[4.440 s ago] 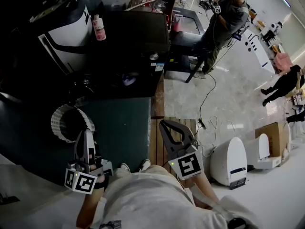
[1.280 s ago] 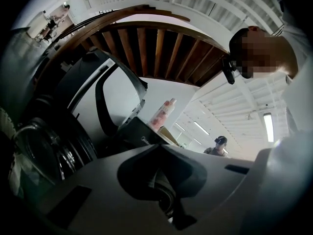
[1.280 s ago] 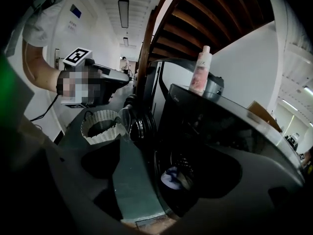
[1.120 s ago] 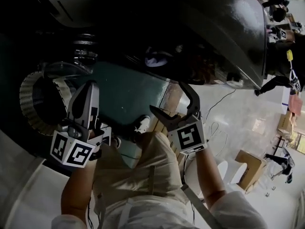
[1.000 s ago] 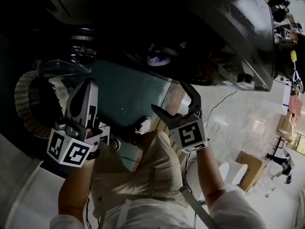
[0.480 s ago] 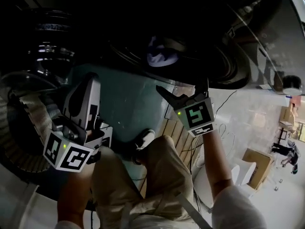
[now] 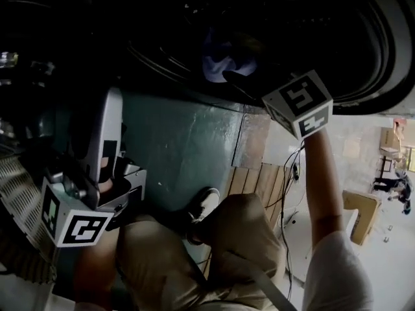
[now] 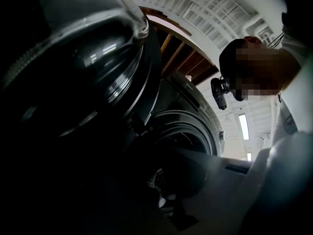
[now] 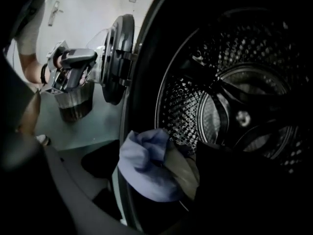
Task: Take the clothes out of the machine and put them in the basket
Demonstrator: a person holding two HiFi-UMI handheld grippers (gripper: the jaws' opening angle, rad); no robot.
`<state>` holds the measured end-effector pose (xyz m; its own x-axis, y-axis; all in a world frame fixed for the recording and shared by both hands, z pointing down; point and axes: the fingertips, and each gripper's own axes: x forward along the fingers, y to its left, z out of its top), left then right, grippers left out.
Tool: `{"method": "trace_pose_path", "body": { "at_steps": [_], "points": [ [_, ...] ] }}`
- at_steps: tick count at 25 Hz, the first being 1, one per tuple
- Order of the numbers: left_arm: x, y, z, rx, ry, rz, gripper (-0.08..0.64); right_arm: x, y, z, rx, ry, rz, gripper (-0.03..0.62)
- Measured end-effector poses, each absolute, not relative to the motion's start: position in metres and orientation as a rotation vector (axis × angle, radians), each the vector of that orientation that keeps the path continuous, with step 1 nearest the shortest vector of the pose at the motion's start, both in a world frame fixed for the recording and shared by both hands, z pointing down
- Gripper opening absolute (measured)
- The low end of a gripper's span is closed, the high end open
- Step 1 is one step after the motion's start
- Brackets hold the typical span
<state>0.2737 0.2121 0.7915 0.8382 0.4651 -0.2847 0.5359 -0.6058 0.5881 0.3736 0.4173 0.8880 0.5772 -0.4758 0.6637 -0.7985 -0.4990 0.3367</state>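
Down at the open mouth of the dark front-loading washing machine (image 9: 234, 111), I judge the job barely begun. The white ribbed plastic basket (image 7: 18, 193) waits at my left, its inside unseen. My left hand-held gripper (image 7: 109, 102) hangs low, jaws together, empty. My right hand-held gripper (image 7: 245, 81) gapes wide around the crumpled pale-blue cloth (image 9: 144, 165) on the drum's lip, not yet pinching it.
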Motion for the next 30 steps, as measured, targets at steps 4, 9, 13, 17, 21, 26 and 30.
{"method": "trace_pose_path", "body": {
  "at_steps": [4,9,13,17,21,26,30],
  "points": [
    [0.270,0.215,0.803,2.279,0.800,-0.211,0.014,0.403,0.421,0.903,2.187,-1.007,0.671,0.477],
    [0.262,0.212,0.786,2.225,0.878,-0.293,0.014,0.451,0.421,0.900,2.174,-0.974,0.756,0.494],
    [0.259,0.204,0.785,2.221,0.887,-0.327,0.014,0.474,0.432,0.927,2.072,-0.957,0.904,0.512],
    [0.255,0.194,0.786,2.222,0.864,-0.337,0.014,0.506,0.459,0.959,2.004,-0.830,1.034,0.537],
    [0.252,0.188,0.785,2.250,0.869,-0.353,0.014,0.528,0.486,0.985,1.990,-0.730,1.219,0.570],
    [0.251,0.179,0.785,2.272,0.840,-0.361,0.014,0.528,0.495,1.025,1.932,-0.741,1.461,0.572],
    [0.249,0.176,0.785,2.289,0.843,-0.357,0.014,0.526,0.496,1.035,1.912,-0.763,1.516,0.571]
  ]
}}
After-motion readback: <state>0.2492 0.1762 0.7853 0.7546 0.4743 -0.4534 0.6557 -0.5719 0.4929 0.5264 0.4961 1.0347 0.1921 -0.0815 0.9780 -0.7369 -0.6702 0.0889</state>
